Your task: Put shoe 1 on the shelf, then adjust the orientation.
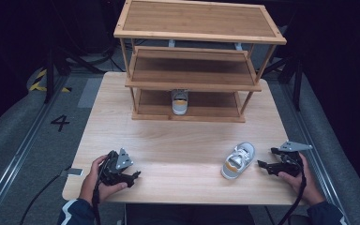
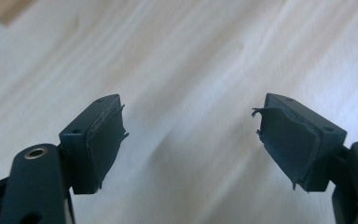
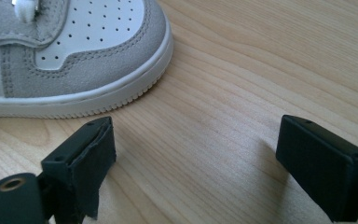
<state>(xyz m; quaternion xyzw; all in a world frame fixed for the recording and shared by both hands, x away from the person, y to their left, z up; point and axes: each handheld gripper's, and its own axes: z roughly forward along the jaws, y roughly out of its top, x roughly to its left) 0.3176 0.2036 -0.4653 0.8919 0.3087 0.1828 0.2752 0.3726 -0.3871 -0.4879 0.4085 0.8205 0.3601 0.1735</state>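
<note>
Wooden table, left gripper agape and empty, right gripper agape beside shoe

Table: pale wood, matt, fine straight grain under both grippers.
Rack: warm wood, smooth, satin sheen.
Shoe: just ahead of the right gripper; grey suede, white perforated leather, ribbed rubber sole.
Left gripper: matt black plastic; rubber pads, frayed edges.

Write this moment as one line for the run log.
left hand-held gripper: open, empty | right hand-held gripper: open, beside shoe on table, apart | second shoe: on rack's bottom shelf
</note>
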